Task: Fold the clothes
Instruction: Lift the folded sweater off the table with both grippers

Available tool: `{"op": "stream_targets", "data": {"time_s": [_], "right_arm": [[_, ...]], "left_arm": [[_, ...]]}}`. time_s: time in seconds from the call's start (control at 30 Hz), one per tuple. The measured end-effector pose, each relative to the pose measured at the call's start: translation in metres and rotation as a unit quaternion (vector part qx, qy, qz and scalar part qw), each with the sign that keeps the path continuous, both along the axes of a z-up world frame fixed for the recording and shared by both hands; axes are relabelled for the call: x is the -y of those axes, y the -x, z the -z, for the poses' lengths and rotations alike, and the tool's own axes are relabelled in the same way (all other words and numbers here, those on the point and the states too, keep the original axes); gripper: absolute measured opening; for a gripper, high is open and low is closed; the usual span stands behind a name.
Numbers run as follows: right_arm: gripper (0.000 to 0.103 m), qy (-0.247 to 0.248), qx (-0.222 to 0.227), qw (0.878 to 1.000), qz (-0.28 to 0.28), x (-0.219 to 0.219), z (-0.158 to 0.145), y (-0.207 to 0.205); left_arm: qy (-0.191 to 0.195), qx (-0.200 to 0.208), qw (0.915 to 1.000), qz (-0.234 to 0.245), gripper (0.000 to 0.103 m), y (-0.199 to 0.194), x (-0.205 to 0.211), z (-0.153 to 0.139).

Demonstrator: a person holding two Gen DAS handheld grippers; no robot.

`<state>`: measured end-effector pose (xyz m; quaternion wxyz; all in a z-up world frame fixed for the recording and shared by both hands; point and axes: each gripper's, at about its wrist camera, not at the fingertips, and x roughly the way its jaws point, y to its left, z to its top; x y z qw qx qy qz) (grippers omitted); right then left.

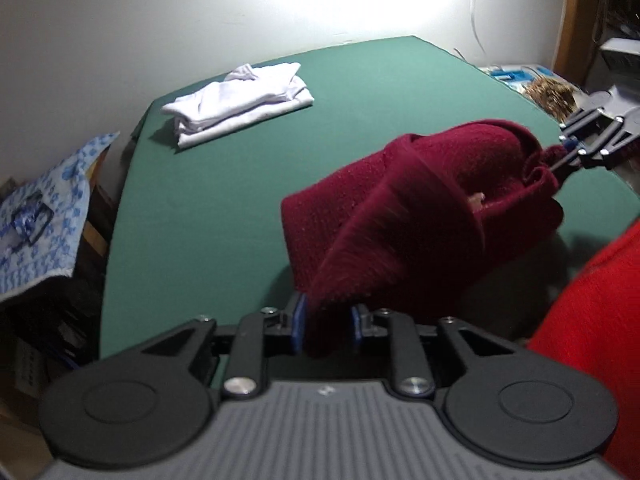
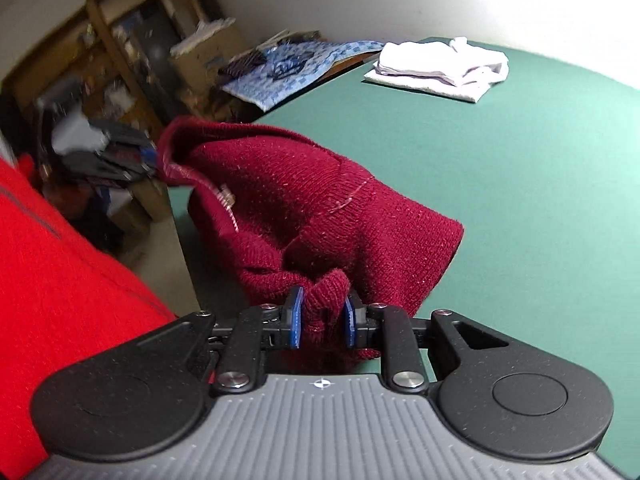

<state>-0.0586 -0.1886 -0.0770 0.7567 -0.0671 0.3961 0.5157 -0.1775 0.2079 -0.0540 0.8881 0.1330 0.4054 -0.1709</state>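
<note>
Left tongs [image 1: 327, 326]: you pinch the dark red knitted sweater [image 1: 420, 216].
Right tongs [image 2: 322, 322]: clamping its bunched edge.
Sweater: crumpled, lifted over the green tabletop [image 1: 224, 184].

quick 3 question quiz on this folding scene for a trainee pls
1. True or false: both tongs are shut on the maroon knit sweater.
2. Which garment is already folded on the green table? A) white garment B) maroon knit sweater C) blue patterned cloth
3. Fill in: the blue patterned cloth lies ___ the table.

Key:
1. True: left tongs and right tongs each pinch it.
2. A, the white garment.
3. Beside, off its edge.
</note>
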Motion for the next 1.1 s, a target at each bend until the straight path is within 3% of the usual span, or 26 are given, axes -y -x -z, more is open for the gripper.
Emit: {"op": "stream_targets", "data": {"time_s": [0.13, 0.23, 0.3, 0.37, 0.5, 0.6, 0.67, 0.73, 0.83, 0.93, 1.03, 1.1], "right_arm": [[0.023, 0.020, 0.031, 0.999, -0.014, -0.007, 0.001, 0.004], [0.025, 0.030, 0.043, 0.998, -0.015, -0.009, 0.000, 0.007], [0.025, 0.049, 0.067, 0.996, -0.023, -0.012, -0.002, 0.014], [0.026, 0.065, 0.087, 0.994, -0.029, -0.013, -0.003, 0.022], [0.026, 0.078, 0.096, 0.992, -0.022, -0.013, 0.000, 0.028], [0.026, 0.088, 0.101, 0.991, -0.022, -0.013, 0.001, 0.031], [0.026, 0.093, 0.104, 0.990, -0.022, -0.014, 0.001, 0.032], [0.027, 0.094, 0.105, 0.990, -0.023, -0.016, 0.001, 0.032], [0.038, 0.103, 0.103, 0.989, -0.028, -0.020, -0.001, 0.036], [0.036, 0.097, 0.094, 0.991, -0.023, -0.012, -0.015, 0.041], [0.029, 0.024, 0.088, 0.995, 0.032, 0.004, -0.046, 0.040], [0.028, -0.030, 0.093, 0.993, 0.063, 0.005, -0.064, 0.039]], "left_arm": [[0.057, 0.045, 0.9973, 0.003, 0.027, -0.004, -0.007, -0.042], [0.087, 0.045, 0.9947, 0.030, 0.029, -0.021, 0.007, -0.047], [0.074, 0.029, 0.9948, 0.063, 0.029, -0.022, 0.018, -0.042], [0.049, 0.010, 0.9946, 0.091, 0.038, -0.018, 0.020, -0.036], [0.029, -0.024, 0.9938, 0.105, 0.038, -0.014, 0.005, -0.039], [0.070, 0.009, 0.9918, 0.107, 0.043, -0.016, -0.007, -0.065], [0.106, 0.037, 0.9876, 0.110, 0.059, -0.019, -0.011, -0.078], [0.139, 0.056, 0.9818, 0.117, 0.060, -0.030, -0.004, -0.080], [0.162, -0.001, 0.9776, 0.135, 0.053, -0.053, 0.023, -0.044], [0.136, -0.090, 0.9745, 0.154, 0.045, -0.058, 0.043, 0.016], [0.120, -0.106, 0.9742, 0.159, 0.046, -0.045, 0.044, 0.048], [0.138, -0.110, 0.9724, 0.153, 0.047, -0.048, 0.039, 0.045]]}}
